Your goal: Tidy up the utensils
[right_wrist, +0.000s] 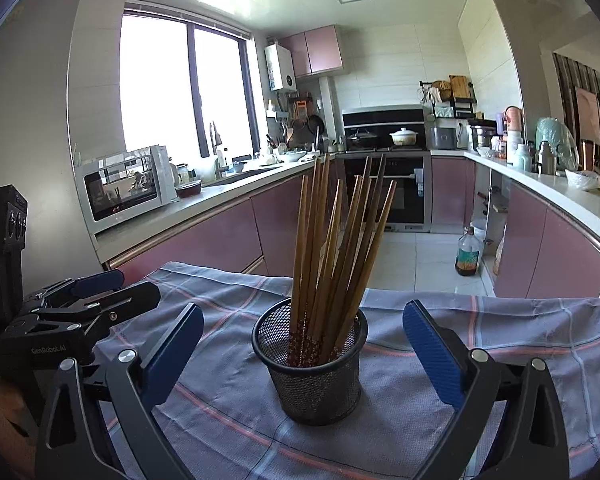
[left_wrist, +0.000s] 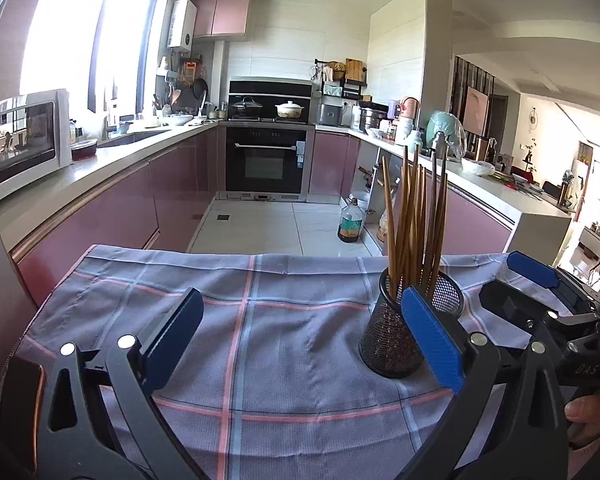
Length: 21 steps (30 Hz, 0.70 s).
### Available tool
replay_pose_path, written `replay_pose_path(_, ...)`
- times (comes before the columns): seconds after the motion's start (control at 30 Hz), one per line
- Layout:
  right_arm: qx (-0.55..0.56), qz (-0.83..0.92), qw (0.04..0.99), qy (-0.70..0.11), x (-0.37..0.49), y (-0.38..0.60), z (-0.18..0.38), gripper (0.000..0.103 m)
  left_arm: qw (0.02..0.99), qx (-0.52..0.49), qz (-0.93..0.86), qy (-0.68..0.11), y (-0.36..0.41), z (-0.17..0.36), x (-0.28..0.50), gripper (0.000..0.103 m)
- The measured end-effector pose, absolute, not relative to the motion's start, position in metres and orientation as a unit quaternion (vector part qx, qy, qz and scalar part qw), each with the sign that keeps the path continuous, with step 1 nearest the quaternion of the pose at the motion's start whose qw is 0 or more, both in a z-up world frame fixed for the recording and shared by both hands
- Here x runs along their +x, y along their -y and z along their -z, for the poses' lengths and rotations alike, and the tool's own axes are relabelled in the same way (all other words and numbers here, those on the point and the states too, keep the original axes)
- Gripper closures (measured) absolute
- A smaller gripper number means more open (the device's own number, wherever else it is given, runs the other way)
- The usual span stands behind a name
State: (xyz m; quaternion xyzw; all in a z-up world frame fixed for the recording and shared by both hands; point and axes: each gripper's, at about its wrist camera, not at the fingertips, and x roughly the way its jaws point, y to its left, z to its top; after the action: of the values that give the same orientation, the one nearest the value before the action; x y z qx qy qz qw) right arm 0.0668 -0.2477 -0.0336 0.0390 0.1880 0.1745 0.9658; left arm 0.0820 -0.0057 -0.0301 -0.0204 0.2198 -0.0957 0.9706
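1. While the wooden chopsticks (right_wrist: 332, 248) stand bunched and leaning in the black mesh holder (right_wrist: 314, 368), that holder sits upright on the checked cloth (right_wrist: 480, 360) covering the surface.
2. The right gripper (right_wrist: 303, 354) has its jaws wide apart either side of the holder, touching nothing.
3. The left gripper (left_wrist: 302, 340) is likewise spread with nothing between, the holder beside its right-hand jaw.

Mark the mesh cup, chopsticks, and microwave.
mesh cup (right_wrist: 316, 384), right wrist view, front wall
chopsticks (right_wrist: 332, 256), right wrist view, mid-shafts
microwave (right_wrist: 120, 190), right wrist view, door glass
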Motion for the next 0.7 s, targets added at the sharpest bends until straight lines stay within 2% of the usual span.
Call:
replay_pose_path(0.33,0.029,-0.140,0.984,-0.105,0.016,0.239,0.025,0.006,0.988,-0.016,0.064,-0.142,-0.006,0.019,0.026,0.005)
replay_pose_path(0.7,0.036,-0.143,0.985,-0.093,0.002,0.237,0.026,0.006,0.993,-0.025,0.051,-0.107,-0.011,0.005,-0.003,0.005)
